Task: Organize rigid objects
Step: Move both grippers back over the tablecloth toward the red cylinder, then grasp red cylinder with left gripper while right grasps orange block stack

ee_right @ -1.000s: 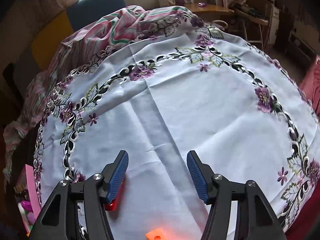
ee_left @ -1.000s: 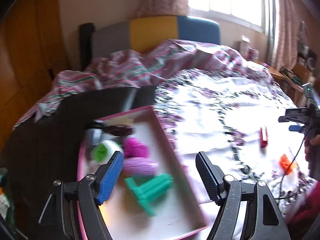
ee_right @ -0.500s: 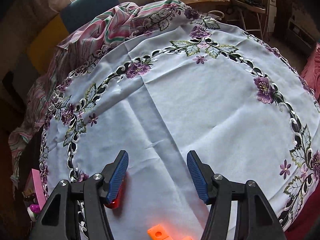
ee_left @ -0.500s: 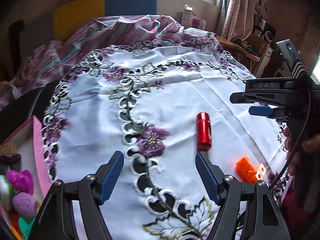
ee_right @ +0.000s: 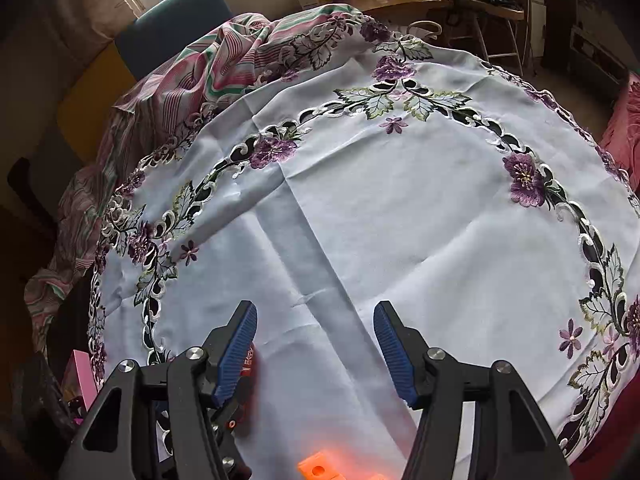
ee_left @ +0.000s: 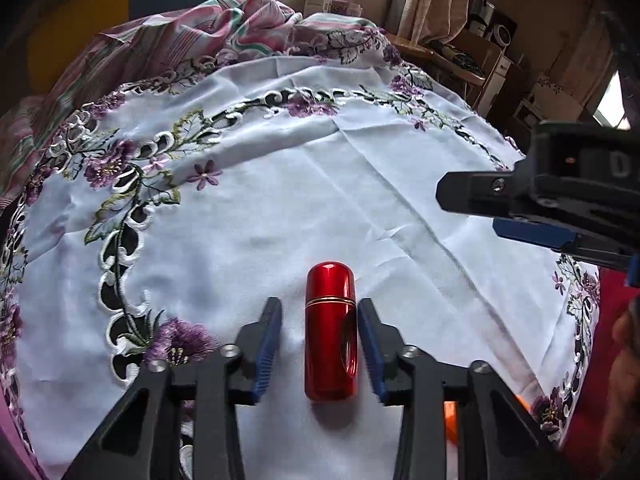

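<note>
A shiny red metal cylinder (ee_left: 330, 332) with a gold ring lies on the white embroidered tablecloth (ee_left: 280, 208). My left gripper (ee_left: 319, 340) is open with its blue pads on either side of the cylinder; the right pad is close to it, the left pad stands apart. My right gripper (ee_right: 316, 344) is open and empty, hovering above the cloth; it also shows in the left wrist view (ee_left: 532, 208) at the right. An orange block (ee_right: 320, 469) lies at the bottom edge below it. The red cylinder (ee_right: 251, 364) peeks out behind my right gripper's left finger.
A pink box (ee_right: 80, 376) with small items sits at the far left edge. A striped pink blanket (ee_right: 208, 68) is bunched at the back of the bed. A wooden desk (ee_right: 404, 0) and shelves stand behind.
My left gripper swung right from the pink box, moved over the cloth and now straddles the red cylinder, jaws narrower. My right gripper stayed open and nearly still.
</note>
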### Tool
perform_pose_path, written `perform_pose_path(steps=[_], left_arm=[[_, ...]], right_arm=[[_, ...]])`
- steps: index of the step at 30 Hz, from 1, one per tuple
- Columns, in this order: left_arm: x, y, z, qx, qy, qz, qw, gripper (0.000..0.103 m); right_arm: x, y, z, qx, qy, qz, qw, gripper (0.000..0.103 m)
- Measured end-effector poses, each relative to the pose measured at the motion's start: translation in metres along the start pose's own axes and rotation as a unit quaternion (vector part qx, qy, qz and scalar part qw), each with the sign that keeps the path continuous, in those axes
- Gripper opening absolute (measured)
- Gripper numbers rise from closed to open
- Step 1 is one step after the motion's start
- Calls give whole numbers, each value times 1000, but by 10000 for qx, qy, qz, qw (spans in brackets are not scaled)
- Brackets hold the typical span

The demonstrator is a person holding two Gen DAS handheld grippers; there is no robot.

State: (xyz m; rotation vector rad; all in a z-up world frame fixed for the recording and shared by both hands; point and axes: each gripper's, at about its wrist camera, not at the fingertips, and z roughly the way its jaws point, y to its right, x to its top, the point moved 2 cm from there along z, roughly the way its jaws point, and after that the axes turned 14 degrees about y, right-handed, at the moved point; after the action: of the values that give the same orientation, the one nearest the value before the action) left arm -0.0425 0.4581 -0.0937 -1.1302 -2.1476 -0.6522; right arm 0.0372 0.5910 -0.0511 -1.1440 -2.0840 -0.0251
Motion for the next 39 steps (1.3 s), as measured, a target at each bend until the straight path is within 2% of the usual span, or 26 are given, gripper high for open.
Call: perform_pose_path(steps=[3, 6, 8, 11, 13, 15, 18, 20, 23, 29, 32, 39], left_arm=[[-4, 1, -3, 87, 65, 153, 9998, 26], [-8, -11, -28, 157, 284, -65, 9995, 26], [-17, -22, -45, 365, 298, -94, 9988, 26], [-38, -48, -67, 753, 228, -437, 9959, 26], [-53, -60, -84, 1067, 301, -408, 9930, 26], [-67, -67, -97, 1208, 320, -504, 9909, 26], [-84, -72, -102, 1492, 349, -395, 9874, 26], [-91, -73, -103, 1479, 540, -409, 9867, 26], [-90, -68, -100, 1535, 607, -266, 9859, 27], [-90, -72, -100, 1415, 685, -366, 9869, 27], [-90, -72, -100, 1403, 713, -372, 9868, 27], [-91, -73, -100, 1398, 759, -417, 9864, 27]], right_arm=[[-1, 2, 2, -22, -48, 9, 10000, 62], [-2, 0, 4, 10, -102, -46, 9999, 62], [-4, -3, 5, 90, -125, -96, 9998, 62], [-7, -10, 5, 205, -187, -244, 9993, 62], [-10, -15, 6, 280, -251, -323, 9988, 62], [-14, -19, 9, 356, -365, -418, 9978, 62], [-19, -22, 12, 418, -485, -491, 9967, 61], [-22, -24, 14, 432, -554, -548, 9960, 60], [-28, -28, 15, 469, -657, -680, 9944, 60], [-43, -39, 19, 616, -1041, -969, 9879, 59], [-51, -44, 12, 571, -1145, -1294, 9833, 53], [-65, -41, -14, 333, -1472, -2132, 9653, 53]])
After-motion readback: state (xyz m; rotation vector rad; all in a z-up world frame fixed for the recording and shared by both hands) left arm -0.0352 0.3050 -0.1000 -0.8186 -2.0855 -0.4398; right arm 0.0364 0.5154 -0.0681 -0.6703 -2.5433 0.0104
